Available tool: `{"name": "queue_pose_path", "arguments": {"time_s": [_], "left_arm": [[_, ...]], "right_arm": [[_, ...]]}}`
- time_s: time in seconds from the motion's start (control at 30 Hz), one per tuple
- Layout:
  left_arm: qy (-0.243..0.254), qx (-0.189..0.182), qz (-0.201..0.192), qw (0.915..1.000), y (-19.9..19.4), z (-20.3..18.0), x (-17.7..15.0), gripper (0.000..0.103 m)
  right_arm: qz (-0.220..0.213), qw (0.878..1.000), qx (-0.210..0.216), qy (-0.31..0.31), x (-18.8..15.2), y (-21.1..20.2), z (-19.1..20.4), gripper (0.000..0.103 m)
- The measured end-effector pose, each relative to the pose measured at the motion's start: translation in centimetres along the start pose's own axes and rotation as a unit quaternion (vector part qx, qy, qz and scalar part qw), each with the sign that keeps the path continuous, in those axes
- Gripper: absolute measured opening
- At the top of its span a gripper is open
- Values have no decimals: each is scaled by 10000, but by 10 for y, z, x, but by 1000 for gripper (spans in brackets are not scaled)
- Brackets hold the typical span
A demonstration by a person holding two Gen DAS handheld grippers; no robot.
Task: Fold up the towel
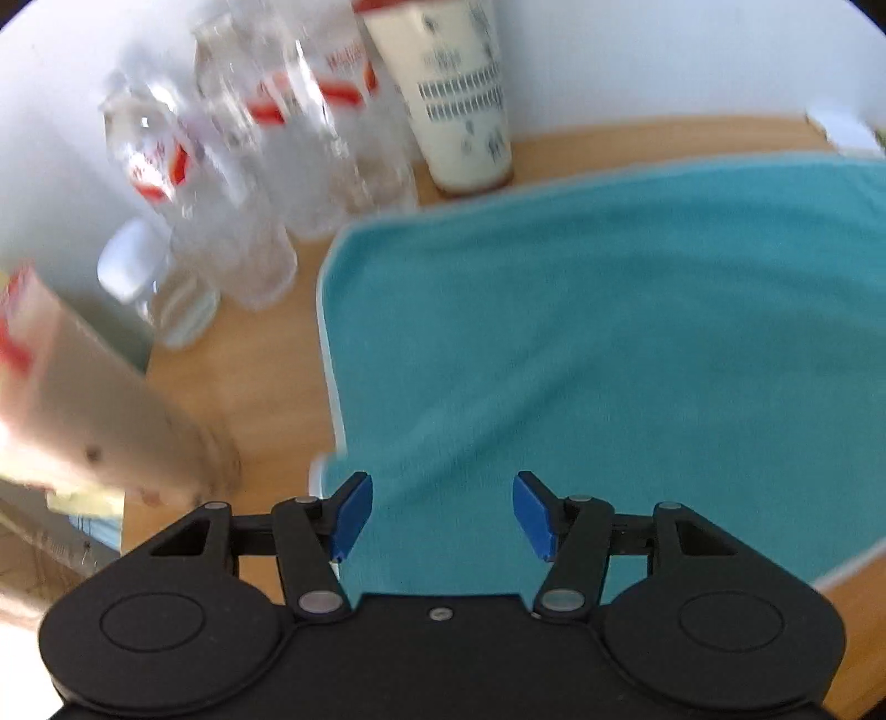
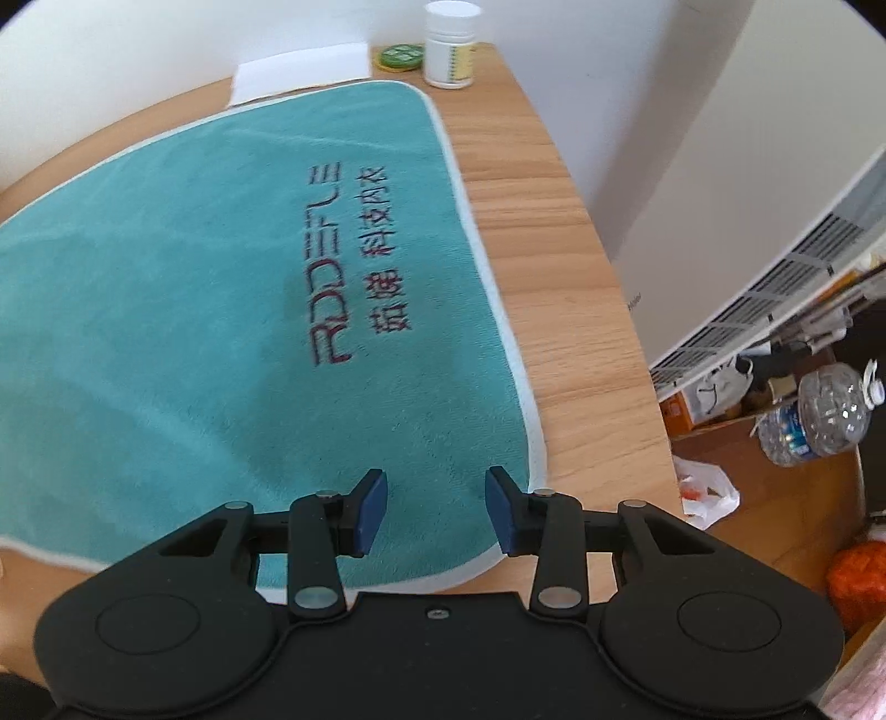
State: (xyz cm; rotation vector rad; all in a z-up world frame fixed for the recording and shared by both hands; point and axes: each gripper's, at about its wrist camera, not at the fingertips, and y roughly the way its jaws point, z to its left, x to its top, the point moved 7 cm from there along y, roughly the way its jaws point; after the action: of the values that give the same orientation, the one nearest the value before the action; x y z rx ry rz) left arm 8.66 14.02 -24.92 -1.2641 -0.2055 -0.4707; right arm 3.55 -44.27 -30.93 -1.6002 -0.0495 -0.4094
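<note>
A teal towel point(image 1: 581, 332) with a pale hem lies flat and spread out on the wooden table point(image 1: 260, 387). In the right wrist view the same towel point(image 2: 194, 304) shows dark red lettering near its right edge. My left gripper point(image 1: 442, 512) is open, hovering over the towel's near left corner, blue pads apart with only cloth below. My right gripper point(image 2: 435, 512) is open too, above the towel's near right corner, nothing between its fingers.
Several clear plastic bottles point(image 1: 238, 183) and a cream tube point(image 1: 459, 94) crowd the table's far left; a blurred carton point(image 1: 94, 421) leans close at left. A white jar point(image 2: 451, 44) and green lid point(image 2: 401, 55) sit at the far right corner. The table edge point(image 2: 642, 354) drops to a cluttered floor.
</note>
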Motion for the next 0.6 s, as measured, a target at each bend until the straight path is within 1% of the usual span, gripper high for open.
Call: {"name": "queue_pose_path", "arguments": {"time_s": [0.13,0.2,0.27,0.33,0.6], "left_arm": [[-128,-30,200,9997,5,-2,-17,57],[-263,-59,310,9992,4,-2,-27,57],[-446,-144,302,9984,0,-2,-36,57],[-606,-232,364,9972,-1,2,-40,57],[-678,-328,603,9953,-15,0,-63,57]], "right_arm": [[-8,9996,-38,-264,-1,4,3,43],[32,9997,-9,-243,-1,6,1,44],[114,9998,54,-158,0,8,-2,44],[105,9998,75,-161,-2,6,-3,44],[105,9998,97,-154,-12,1,-8,44]]}}
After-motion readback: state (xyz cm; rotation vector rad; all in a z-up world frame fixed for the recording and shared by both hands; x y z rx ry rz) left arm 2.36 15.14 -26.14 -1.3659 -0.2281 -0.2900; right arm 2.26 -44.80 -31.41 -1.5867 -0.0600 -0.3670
